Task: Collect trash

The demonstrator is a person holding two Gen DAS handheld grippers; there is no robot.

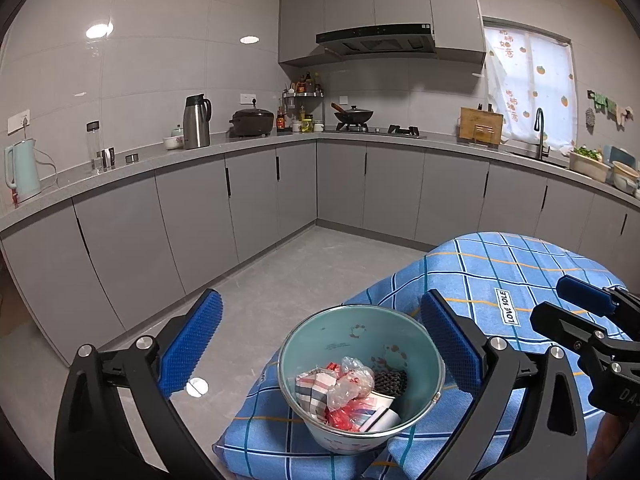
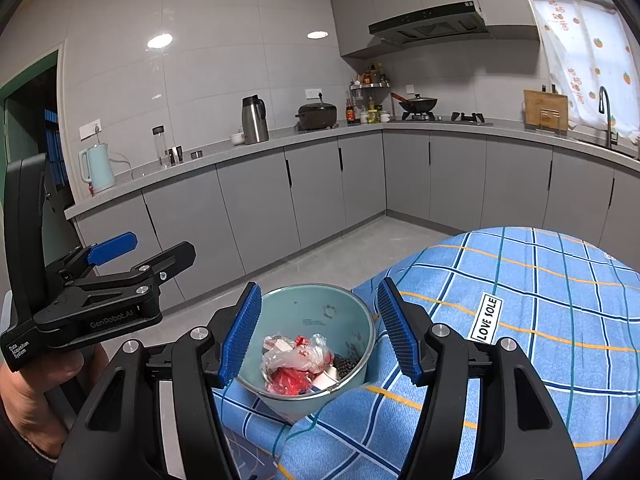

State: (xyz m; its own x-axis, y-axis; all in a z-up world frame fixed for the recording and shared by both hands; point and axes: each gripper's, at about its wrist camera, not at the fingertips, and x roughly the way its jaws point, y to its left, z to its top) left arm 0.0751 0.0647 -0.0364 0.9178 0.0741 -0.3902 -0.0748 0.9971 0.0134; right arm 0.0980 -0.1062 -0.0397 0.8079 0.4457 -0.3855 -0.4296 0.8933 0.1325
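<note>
1. Left tool (image 1: 320,354): jaws spread wide, nothing held. Blue pads sit either side of the pot's rim without touching it.
2. Right tool (image 2: 318,334): jaws also wide apart, empty. Pads flank the same pot, clear of its wall as far as I can tell.
3. Pot (image 1: 308,344) sits directly ahead of and below both tools, teal inside, metal rim, resting on a blue checked cloth (image 1: 500,276).
4. Trash (image 1: 348,394) is inside the pot, piled at the bottom: crumpled clear plastic, red wrapper scraps, striped paper, something dark and textured toward the right tool's side.
5. From the right wrist view the same trash (image 2: 298,364) lies between that tool's pads, lower down.
6. Cloth carries a white "LOVE SOLE" label (image 2: 485,319), just right of the right tool's right pad.
7. Left tool shows in the right wrist view, off to the left, gripped by a hand (image 2: 38,390).
8. Far ahead: grey counter (image 1: 256,142) with thermos (image 1: 197,122), pale blue kettle (image 1: 22,172), wok (image 1: 354,114) on the hob.
</note>
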